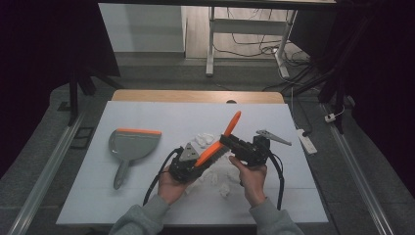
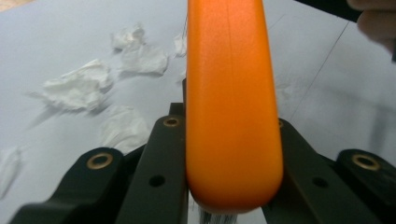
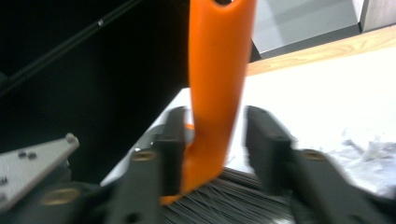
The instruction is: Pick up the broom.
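Note:
A hand brush (image 1: 215, 147) with an orange back and handle is held up over the white table (image 1: 147, 117), between both grippers. My left gripper (image 1: 195, 159) is shut on the brush's orange back (image 2: 233, 116), with both jaws pressed against its sides. My right gripper (image 1: 226, 141) stands around the orange handle (image 3: 217, 70). Its left jaw touches the handle and its right jaw stands a little apart, so it is open. Dark bristles (image 3: 224, 200) show below that gripper's jaws. The handle tip points up and away (image 1: 236, 116).
A grey dustpan (image 1: 132, 144) with an orange lip lies on the table's left side, handle toward me. Several crumpled white paper scraps (image 1: 205, 138) lie under and around the grippers (image 2: 79, 86). A wooden strip (image 1: 195, 96) edges the table's far side.

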`<state>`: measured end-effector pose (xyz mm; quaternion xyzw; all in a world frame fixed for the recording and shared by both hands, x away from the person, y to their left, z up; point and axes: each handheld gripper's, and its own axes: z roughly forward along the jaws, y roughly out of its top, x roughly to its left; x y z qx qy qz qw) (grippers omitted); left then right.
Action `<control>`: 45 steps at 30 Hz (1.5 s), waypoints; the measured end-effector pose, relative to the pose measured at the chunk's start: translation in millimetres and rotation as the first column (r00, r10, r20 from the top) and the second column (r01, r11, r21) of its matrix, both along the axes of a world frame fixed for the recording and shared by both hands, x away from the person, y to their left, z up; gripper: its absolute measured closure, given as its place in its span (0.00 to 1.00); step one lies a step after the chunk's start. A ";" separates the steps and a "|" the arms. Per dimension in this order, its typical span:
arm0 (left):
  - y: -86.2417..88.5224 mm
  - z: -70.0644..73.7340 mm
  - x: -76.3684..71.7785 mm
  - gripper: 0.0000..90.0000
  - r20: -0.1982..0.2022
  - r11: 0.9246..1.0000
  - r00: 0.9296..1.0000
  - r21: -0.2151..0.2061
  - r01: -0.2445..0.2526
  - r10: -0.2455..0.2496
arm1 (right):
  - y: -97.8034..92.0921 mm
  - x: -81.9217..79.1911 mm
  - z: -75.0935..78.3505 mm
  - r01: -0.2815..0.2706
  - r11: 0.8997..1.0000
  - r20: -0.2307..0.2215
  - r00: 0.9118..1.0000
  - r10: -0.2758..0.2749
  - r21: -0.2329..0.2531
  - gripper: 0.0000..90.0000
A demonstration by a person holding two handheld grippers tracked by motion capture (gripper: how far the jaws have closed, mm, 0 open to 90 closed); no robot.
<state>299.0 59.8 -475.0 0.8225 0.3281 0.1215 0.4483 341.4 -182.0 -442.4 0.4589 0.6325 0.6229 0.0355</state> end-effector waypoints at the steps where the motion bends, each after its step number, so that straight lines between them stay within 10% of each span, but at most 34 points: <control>1: 0.0 0.0 0.0 0.89 0.000 1.000 1.000 0.000 0.000 0.000 | 0.0 0.0 0.0 0.000 1.000 0.000 1.000 0.000 0.000 0.58; 8: 29.1 10.5 -0.7 0.89 -0.003 0.998 1.000 0.061 0.011 -0.011 | -13.3 -0.1 12.2 -0.098 0.986 0.046 0.993 0.104 -0.132 0.45; 15: 47.3 17.6 -0.5 0.89 -0.025 0.994 0.997 0.077 0.078 -0.077 | -23.1 -7.6 16.1 -0.202 0.916 0.068 0.968 0.240 -0.346 0.43; 28: 48.1 17.2 3.1 0.89 -0.083 0.974 0.984 0.151 0.166 -0.155 | -21.2 -21.2 24.9 -0.251 0.818 0.134 0.920 0.368 -0.518 0.43; 34: 39.6 14.8 2.0 0.89 -0.109 0.956 0.976 0.207 0.208 -0.189 | -5.9 -32.7 31.7 -0.254 0.768 0.157 0.895 0.417 -0.588 0.41; 44: 7.4 6.0 -6.7 0.89 -0.127 0.896 0.956 0.335 0.291 -0.263 | 6.2 -38.0 30.7 -0.285 0.682 0.131 0.862 0.490 -0.674 0.40; 45: 5.4 5.3 -7.4 0.89 -0.128 0.890 0.954 0.344 0.299 -0.271 | 10.4 -38.8 29.3 -0.302 0.642 0.105 0.851 0.515 -0.705 0.40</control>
